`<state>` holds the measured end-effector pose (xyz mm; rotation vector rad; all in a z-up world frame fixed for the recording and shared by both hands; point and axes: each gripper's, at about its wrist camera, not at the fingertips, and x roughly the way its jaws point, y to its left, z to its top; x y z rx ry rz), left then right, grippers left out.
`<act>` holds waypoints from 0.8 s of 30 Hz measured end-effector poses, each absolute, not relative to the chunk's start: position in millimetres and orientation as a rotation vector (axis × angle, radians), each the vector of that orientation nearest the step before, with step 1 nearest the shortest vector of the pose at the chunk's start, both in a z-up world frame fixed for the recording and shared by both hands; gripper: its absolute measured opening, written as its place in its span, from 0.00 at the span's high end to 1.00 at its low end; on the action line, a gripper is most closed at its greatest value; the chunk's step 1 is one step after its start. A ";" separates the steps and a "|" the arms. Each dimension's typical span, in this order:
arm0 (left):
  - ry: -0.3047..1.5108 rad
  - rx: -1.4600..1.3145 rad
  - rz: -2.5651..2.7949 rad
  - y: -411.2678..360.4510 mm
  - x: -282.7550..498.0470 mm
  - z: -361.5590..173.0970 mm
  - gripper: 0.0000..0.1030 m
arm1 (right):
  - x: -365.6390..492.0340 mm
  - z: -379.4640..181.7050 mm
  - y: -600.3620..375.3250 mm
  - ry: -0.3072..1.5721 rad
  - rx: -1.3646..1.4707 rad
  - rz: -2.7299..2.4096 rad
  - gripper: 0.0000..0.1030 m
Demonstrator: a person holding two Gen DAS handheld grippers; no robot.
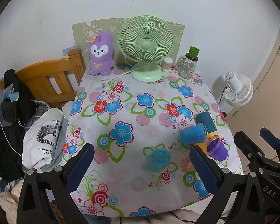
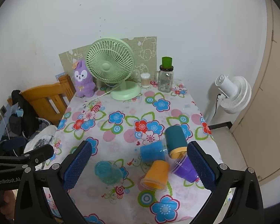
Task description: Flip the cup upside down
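Observation:
Several plastic cups lie on a floral tablecloth (image 2: pixel 121 130). A clear teal cup (image 2: pixel 108 171) (image 1: pixel 157 159) stands upside down alone. To its right a pile lies on its side: a blue cup (image 2: pixel 153 152) (image 1: pixel 193 134), a dark teal cup (image 2: pixel 175 136) (image 1: pixel 205 121), an orange cup (image 2: pixel 156 174) and a purple cup (image 2: pixel 184 169) (image 1: pixel 217 149). My left gripper (image 1: pixel 141 168) is open and empty, above the near table edge, left of the pile. My right gripper (image 2: pixel 140 168) is open and empty, with the cups between its fingers in view.
At the back stand a green desk fan (image 2: pixel 112 69), a purple plush rabbit (image 2: pixel 83 80), a cotton-swab jar (image 2: pixel 145 80) and a glass mug jar with a green cup on top (image 2: pixel 165 78). A wooden bed frame with clothes (image 1: pixel 52 78) is left; a white floor fan (image 2: pixel 231 93) is right.

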<state>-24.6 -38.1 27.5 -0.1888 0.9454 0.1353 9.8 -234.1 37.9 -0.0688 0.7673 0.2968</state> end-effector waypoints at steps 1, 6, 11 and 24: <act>0.945 -0.189 0.136 -38.2 -24.5 28.0 0.00 | 9.8 37.8 -233.5 0.766 -0.072 0.298 0.00; 0.941 -0.190 0.141 -37.5 -24.6 29.0 0.00 | 10.4 38.2 -231.6 0.766 -0.075 0.300 0.00; 0.942 -0.189 0.142 -36.4 -23.9 29.4 0.00 | 11.0 37.4 -230.9 0.769 -0.075 0.298 0.00; 0.956 -0.188 0.135 -34.0 -21.4 25.6 0.00 | 15.0 31.2 -231.2 0.787 -0.079 0.294 0.00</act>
